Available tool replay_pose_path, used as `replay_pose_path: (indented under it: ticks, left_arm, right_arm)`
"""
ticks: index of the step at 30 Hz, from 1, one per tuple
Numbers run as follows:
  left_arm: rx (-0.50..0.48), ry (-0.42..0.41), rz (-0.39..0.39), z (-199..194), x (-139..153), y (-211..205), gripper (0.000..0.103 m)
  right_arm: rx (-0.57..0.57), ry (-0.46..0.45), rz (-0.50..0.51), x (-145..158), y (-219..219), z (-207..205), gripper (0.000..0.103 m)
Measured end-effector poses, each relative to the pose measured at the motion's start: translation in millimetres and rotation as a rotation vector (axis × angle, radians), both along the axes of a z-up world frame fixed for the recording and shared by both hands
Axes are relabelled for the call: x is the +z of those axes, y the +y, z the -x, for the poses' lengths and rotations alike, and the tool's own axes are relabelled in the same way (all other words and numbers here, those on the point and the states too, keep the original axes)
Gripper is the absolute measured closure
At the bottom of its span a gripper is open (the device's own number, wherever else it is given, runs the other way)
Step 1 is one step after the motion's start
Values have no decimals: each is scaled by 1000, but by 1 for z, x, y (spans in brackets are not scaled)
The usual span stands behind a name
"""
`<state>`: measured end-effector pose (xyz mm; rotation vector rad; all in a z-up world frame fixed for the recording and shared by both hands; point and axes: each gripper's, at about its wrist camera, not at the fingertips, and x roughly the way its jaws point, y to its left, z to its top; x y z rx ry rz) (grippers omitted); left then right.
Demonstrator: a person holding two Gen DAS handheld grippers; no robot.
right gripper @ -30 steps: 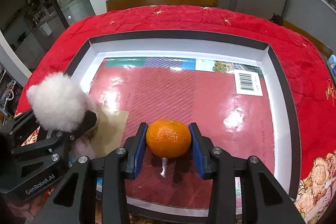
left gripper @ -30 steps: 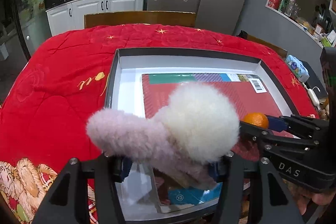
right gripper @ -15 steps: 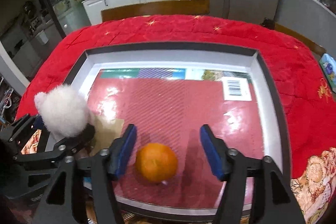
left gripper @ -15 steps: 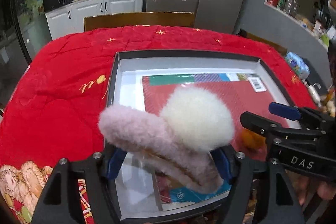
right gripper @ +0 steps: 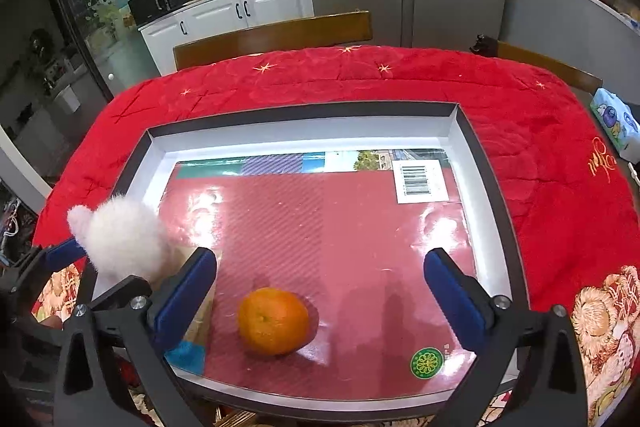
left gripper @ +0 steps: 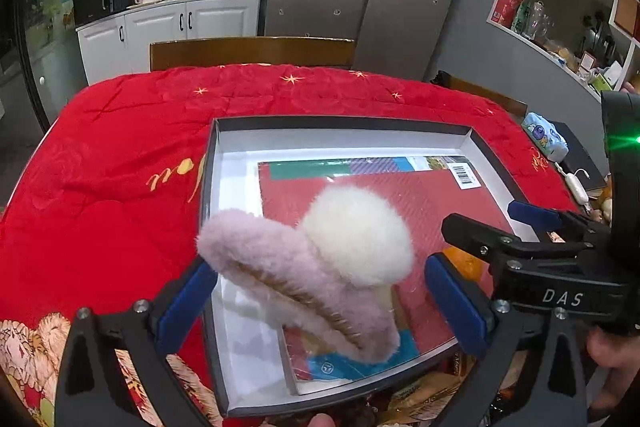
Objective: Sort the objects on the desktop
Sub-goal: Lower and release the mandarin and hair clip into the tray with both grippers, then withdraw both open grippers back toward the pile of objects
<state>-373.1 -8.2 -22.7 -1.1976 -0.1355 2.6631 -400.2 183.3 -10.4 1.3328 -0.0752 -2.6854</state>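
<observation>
The left claw (left gripper: 320, 301) is spread wide, its jaws having just been opening. The fluffy pink-and-white toy (left gripper: 316, 267) lies between the blue pads, which do not press on it; it rests in the near-left part of the shallow tray (left gripper: 344, 125).

The right claw (right gripper: 320, 301) is likewise spread, jaws having just been opening. The orange (right gripper: 274, 321) sits free on the red book (right gripper: 320, 227) inside the tray, nearer the left pad. The tray rests on the red-quilted bench (right gripper: 540, 155).
</observation>
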Motion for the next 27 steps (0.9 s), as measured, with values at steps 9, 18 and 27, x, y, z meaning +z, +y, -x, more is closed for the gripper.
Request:
replay_pose_path:
  ticks: [9,18,27]
  left_arm:
    - [15,36,11,-10,19,-2,0]
    - [23,114,-3,-45,63,-8,0]
    - [29,207,55,-110,110,-2,0]
  right_arm:
    - [16,35,0,15,-1,-7,0]
    - [21,152,-40,61,-7,-36,0]
    - [48,240,-34,105,-10,-90,0]
